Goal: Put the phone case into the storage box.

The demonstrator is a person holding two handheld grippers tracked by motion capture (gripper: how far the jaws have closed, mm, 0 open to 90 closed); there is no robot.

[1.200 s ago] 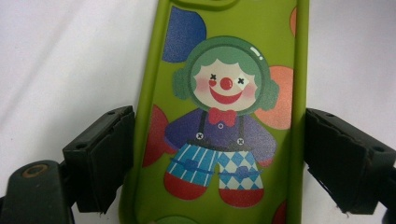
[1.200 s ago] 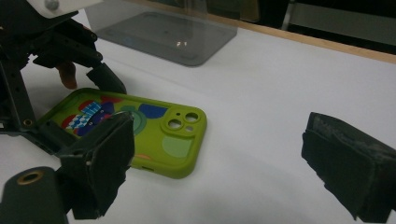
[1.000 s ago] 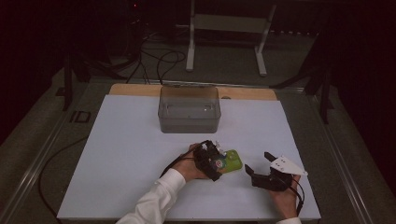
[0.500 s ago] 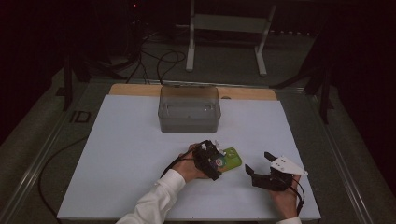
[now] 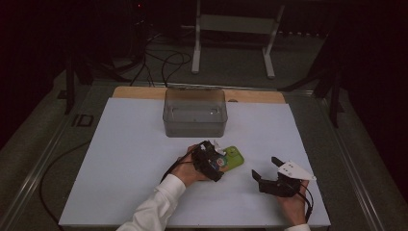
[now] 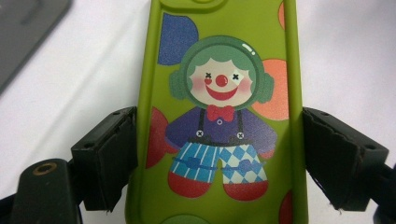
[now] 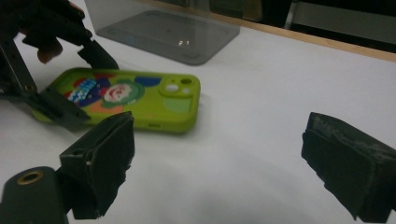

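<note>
One green phone case (image 6: 219, 121) flat on my white surface (image 5: 120, 159), long axis running away between the pads of my left hand-held gripper (image 5: 216, 162), pinched at both edges; right hand-held gripper (image 5: 266, 169) spread, idle beside it.

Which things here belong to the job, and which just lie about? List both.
In the job:
- green phone case, clamped at its sides by the left tool
- clear bin, probably

Lying about:
- floor cables
- metal stand
- right tool, open, idle
</note>
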